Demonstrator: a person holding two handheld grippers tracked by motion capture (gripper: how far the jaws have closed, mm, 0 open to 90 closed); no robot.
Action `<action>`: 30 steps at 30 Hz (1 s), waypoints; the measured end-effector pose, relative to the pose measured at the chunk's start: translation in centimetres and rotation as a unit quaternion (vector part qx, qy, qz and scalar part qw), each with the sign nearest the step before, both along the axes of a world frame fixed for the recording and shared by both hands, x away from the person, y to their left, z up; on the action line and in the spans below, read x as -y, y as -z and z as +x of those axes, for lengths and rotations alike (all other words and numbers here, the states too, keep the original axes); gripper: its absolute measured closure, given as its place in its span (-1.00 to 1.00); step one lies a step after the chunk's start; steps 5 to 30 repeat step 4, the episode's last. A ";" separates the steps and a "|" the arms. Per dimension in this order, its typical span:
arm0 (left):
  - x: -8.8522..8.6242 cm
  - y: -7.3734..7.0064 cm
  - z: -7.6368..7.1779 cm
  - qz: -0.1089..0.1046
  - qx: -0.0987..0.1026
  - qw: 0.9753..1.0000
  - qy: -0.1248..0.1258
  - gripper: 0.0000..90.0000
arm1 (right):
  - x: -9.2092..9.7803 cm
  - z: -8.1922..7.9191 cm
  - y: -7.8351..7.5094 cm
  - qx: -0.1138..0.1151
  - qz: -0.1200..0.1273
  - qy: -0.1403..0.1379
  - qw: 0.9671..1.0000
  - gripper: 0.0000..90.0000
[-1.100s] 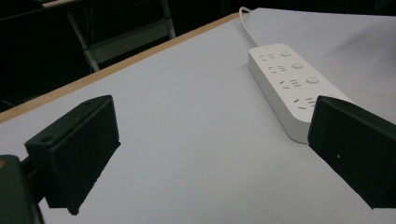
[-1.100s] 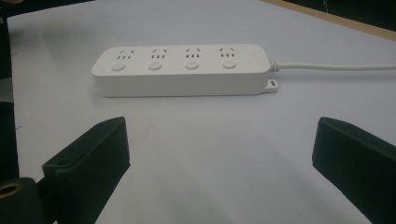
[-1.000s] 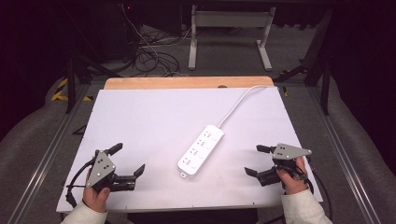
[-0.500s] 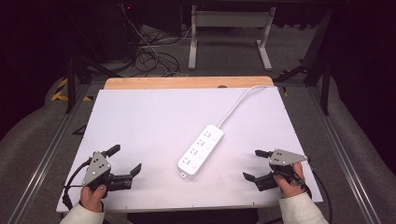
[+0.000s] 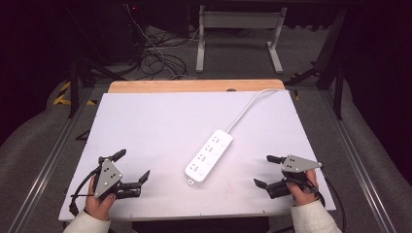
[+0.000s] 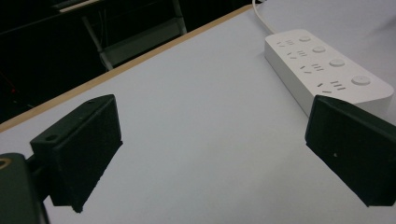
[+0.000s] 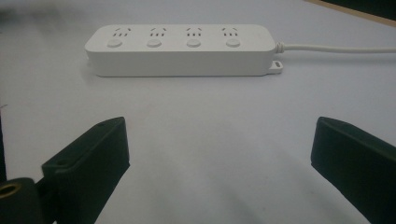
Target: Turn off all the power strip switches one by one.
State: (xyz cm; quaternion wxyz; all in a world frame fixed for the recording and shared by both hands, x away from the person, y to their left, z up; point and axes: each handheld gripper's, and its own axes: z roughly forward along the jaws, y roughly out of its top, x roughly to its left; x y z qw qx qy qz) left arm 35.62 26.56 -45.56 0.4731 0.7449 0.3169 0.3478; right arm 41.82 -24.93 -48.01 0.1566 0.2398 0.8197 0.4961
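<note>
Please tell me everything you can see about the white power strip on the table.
The power strip is a long white block with rounded ends, plastic by its look. Its top carries four socket groups, each with a round button. A white cable leaves its far end toward the table's back edge. It lies flat and diagonal on the white table, between both grippers. Nothing is plugged in, and nothing else touches it.
</note>
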 end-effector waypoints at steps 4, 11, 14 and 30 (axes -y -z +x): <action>-0.1 -0.1 0.0 -0.003 -0.003 1.000 -0.001 -0.91 | 0.0 0.0 0.0 0.002 0.000 0.000 1.000 -0.90; -0.1 -0.1 0.0 -0.003 -0.003 1.000 -0.001 -0.91 | 0.0 0.0 0.0 0.002 0.000 0.000 1.000 -0.90; -0.1 -0.1 0.0 -0.003 -0.003 1.000 -0.001 -0.91 | 0.0 0.0 0.0 0.002 0.000 0.000 1.000 -0.90; -0.1 -0.1 0.0 -0.003 -0.003 1.000 -0.001 -0.91 | 0.0 0.0 0.0 0.002 0.000 0.000 1.000 -0.90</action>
